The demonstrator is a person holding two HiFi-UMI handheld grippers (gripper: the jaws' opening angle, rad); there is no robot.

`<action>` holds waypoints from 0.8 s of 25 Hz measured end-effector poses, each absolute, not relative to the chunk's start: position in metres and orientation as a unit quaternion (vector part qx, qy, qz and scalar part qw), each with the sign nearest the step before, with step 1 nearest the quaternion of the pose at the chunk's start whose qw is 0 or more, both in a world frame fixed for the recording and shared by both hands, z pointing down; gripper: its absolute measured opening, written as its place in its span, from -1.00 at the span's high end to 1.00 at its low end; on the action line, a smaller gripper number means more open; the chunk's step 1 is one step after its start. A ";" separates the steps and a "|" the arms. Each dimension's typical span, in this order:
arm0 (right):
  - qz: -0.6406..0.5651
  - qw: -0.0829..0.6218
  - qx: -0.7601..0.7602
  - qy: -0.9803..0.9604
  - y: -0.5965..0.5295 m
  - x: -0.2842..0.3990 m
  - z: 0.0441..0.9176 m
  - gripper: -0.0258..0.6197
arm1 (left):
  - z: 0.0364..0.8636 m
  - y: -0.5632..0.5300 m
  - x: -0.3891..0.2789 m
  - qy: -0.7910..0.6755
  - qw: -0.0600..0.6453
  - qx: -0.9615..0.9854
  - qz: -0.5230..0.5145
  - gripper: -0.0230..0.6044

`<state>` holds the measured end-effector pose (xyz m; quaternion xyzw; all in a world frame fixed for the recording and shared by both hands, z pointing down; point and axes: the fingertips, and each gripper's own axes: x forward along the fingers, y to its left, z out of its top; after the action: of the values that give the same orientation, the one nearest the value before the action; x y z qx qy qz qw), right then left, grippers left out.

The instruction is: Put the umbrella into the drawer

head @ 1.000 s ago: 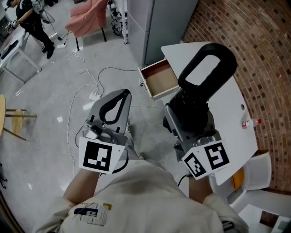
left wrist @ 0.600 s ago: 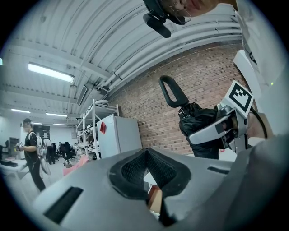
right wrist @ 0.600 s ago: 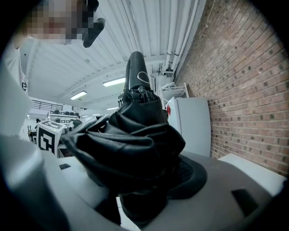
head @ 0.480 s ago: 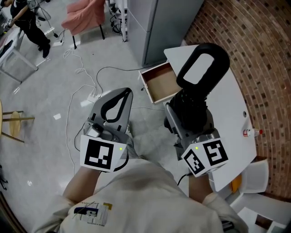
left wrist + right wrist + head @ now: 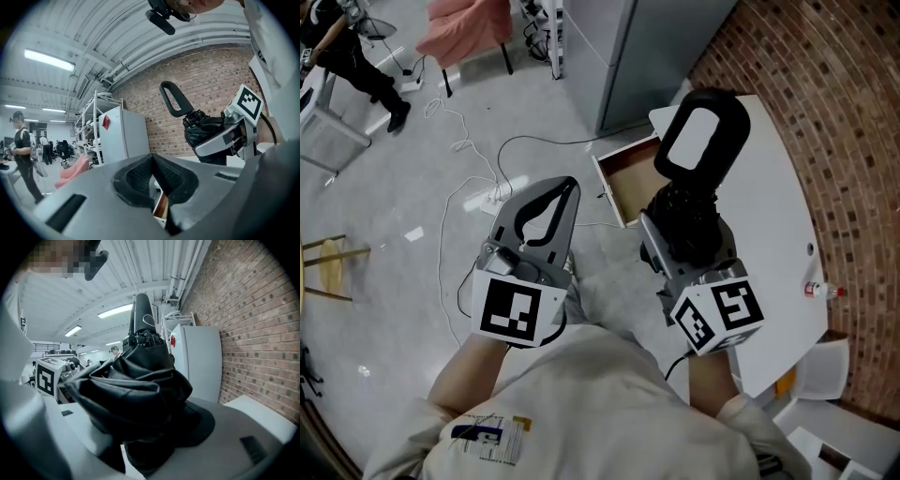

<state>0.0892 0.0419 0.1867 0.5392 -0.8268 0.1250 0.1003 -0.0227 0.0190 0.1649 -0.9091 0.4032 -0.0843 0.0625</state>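
A folded black umbrella [image 5: 685, 221] with a loop handle [image 5: 701, 141] sits between the jaws of my right gripper [image 5: 680, 211], which is shut on its bunched fabric [image 5: 136, 390]. The handle points away from me, over the edge of the white table [image 5: 778, 216]. The wooden drawer [image 5: 628, 183] stands pulled out from under that table, just left of the handle and open at the top. My left gripper [image 5: 565, 187] hangs over the floor left of the drawer, its fingertips together and nothing between them. From the left gripper view the umbrella [image 5: 206, 133] shows at the right.
A tall grey cabinet [image 5: 637, 56] stands behind the drawer against the brick wall [image 5: 825, 112]. Cables [image 5: 478, 178] trail over the floor. A pink chair [image 5: 469, 28] and a person [image 5: 347, 47] are at far left. A small bottle [image 5: 820, 289] lies on the table.
Both grippers have moved forward toward the drawer, the right one still carrying the umbrella. The handle now overlaps the drawer's right edge in the head view.
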 end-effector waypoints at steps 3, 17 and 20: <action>0.139 0.114 0.544 -0.819 0.008 0.082 0.201 0.05 | 0.173 -0.016 -0.028 0.392 0.057 -0.914 -0.091 0.90; 0.208 0.200 0.544 -0.788 -0.109 0.074 0.302 0.05 | 0.250 -0.146 -0.037 0.366 -0.011 -0.923 -0.120 0.90; 0.219 0.216 0.531 -0.790 -0.129 0.077 0.328 0.05 | 0.273 -0.161 -0.032 0.369 -0.046 -0.920 -0.126 0.90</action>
<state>0.0768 -0.1286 0.3281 0.5305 -0.7897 0.2194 0.2163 -0.0324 -0.1605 0.2729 -0.9197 0.3691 -0.1259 -0.0463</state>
